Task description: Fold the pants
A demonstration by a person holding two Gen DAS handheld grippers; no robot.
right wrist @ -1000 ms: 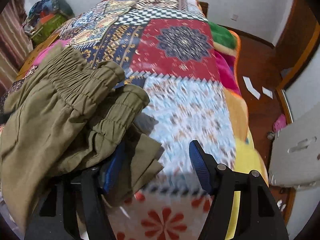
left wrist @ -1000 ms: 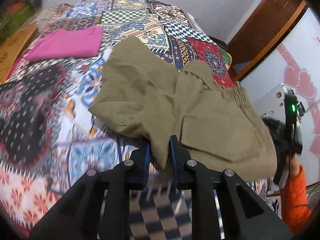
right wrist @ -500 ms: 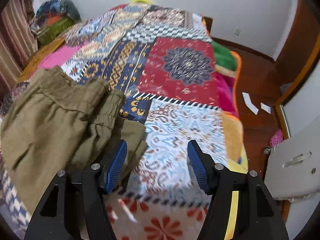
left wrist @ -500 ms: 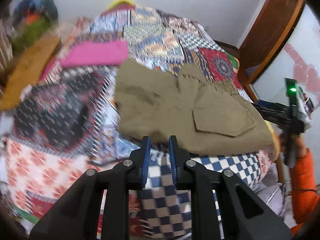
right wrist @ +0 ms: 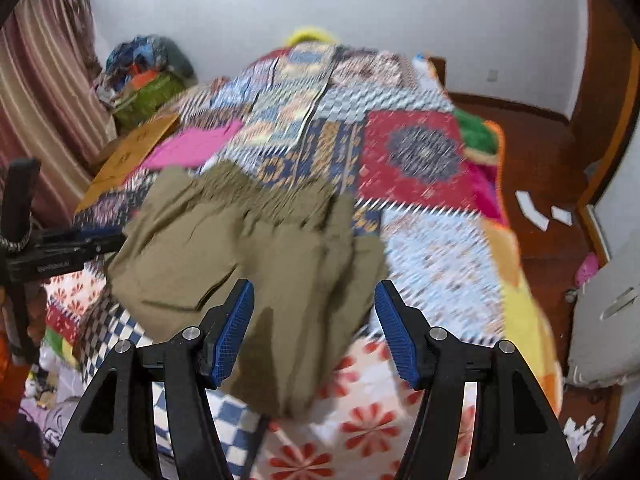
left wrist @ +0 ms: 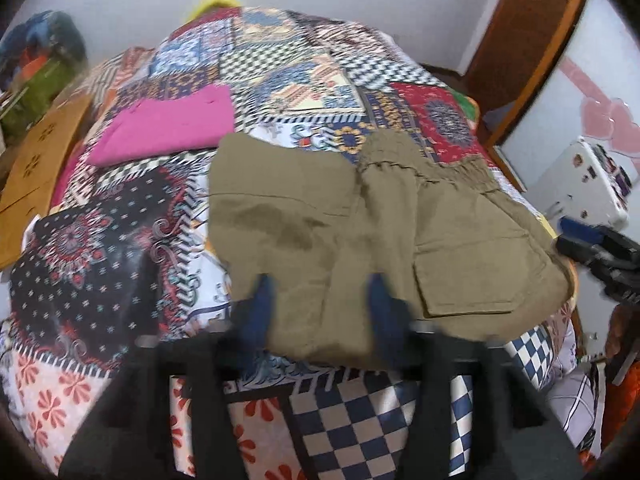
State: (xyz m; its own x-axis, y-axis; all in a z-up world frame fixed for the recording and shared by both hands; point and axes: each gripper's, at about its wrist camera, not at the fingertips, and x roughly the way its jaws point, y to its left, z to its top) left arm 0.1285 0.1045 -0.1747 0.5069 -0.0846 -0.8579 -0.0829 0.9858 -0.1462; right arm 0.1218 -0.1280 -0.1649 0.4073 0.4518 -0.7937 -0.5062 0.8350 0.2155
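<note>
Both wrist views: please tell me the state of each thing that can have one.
Olive-green cloth pants: folded, lying on the patchwork quilt, released.
Pink folded cloth: lying flat, untouched.
Left tool: just opened, nothing gripped.
Right tool: open, above the pants, nothing gripped.

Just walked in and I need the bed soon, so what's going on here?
A person is folding a pair of olive pants on the patchwork quilt, with a handheld gripper in each hand. The pants lie folded over near the bed's edge. Neither gripper holds them: the left gripper has just been opening with nothing pinched between its fingers, and the right gripper is open above the cloth. A folded pink garment lies farther back on the quilt.
</note>
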